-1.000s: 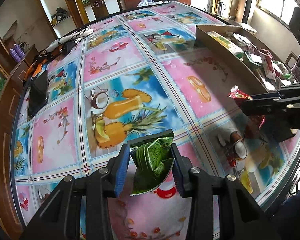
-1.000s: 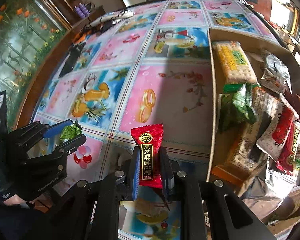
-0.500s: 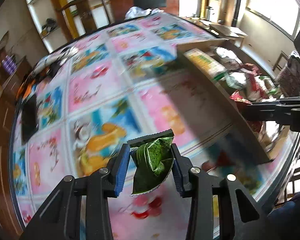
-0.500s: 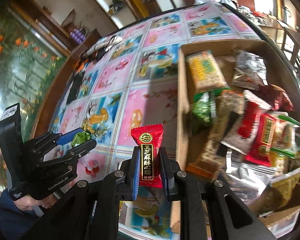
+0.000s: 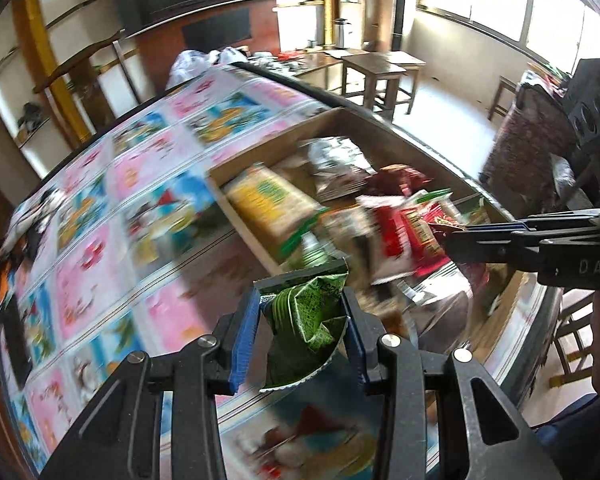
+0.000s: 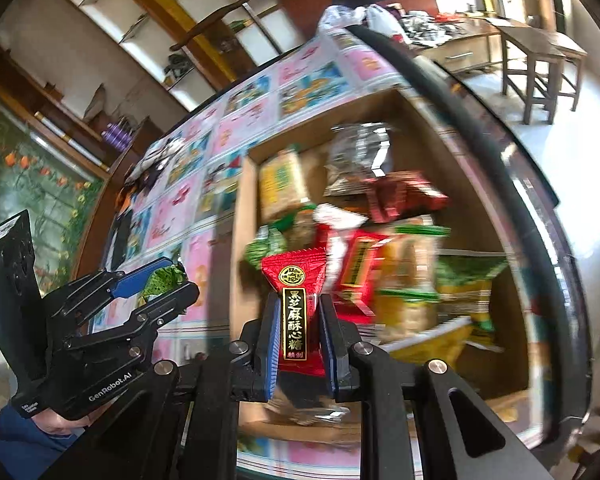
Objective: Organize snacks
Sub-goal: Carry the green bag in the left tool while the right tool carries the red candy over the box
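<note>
A crumpled green snack packet [image 5: 306, 322] is pinched between the blue pads of my left gripper [image 5: 302, 312], held above the table just short of the cardboard box [image 5: 244, 222]. My right gripper [image 6: 299, 310] is shut on a red candy packet [image 6: 296, 304] with gold characters, held over the box [image 6: 238, 216] and its pile of snacks. In the left wrist view the right gripper [image 5: 446, 229] comes in from the right above the box with the red packet's [image 5: 440, 216] tip showing. The right wrist view shows the left gripper [image 6: 172, 278] at lower left with the green packet [image 6: 162, 278].
The box holds several snack packs, among them a yellow cracker pack [image 5: 272, 204] and red packets [image 5: 396, 236]. A tablecloth with pink and blue fruit pictures [image 5: 100, 248] covers the table. A dark flat object [image 5: 14, 336] lies at its left edge. Wooden stools [image 5: 380, 72] stand beyond.
Both grippers have swung right from over the bare tablecloth toward the box, each rolling and still holding its packet. The box now fills the middle of both views.
</note>
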Demonstrator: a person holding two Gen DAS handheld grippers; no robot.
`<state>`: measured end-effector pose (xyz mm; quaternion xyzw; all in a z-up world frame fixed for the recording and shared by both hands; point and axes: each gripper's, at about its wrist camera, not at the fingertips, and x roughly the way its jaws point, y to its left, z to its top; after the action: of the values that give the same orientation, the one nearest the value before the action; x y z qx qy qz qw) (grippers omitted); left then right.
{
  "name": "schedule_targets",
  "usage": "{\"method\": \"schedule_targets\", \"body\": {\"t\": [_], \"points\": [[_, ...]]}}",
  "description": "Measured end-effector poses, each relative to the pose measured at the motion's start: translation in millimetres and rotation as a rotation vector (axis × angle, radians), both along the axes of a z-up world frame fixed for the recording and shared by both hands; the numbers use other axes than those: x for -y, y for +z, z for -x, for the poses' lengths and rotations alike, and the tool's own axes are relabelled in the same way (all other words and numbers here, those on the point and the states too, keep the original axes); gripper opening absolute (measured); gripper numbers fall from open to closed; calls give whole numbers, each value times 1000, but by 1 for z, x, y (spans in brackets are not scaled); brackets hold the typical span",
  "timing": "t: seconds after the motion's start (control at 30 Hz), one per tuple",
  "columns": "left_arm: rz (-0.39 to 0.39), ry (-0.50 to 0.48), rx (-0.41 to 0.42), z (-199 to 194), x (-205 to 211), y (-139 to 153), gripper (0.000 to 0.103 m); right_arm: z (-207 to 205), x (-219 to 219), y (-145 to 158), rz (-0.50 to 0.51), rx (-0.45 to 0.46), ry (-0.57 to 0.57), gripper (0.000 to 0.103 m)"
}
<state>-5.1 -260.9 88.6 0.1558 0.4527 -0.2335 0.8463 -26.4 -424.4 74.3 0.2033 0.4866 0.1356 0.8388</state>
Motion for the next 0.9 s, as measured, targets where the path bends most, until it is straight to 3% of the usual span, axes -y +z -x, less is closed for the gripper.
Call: {"method": "schedule_targets", "body": {"t": [0.27, 0.67, 0.9], "points": [[5, -52, -23, -24, 45, -21, 39, -7, 31, -7, 53, -30, -38, 19], [-4, -15, -24, -70, 71, -38, 39, -66, 35, -19, 137, -38, -30, 19], [-28, 18, -7, -87, 77, -48, 39, -90, 42, -24, 122, -41, -52, 19]]}}
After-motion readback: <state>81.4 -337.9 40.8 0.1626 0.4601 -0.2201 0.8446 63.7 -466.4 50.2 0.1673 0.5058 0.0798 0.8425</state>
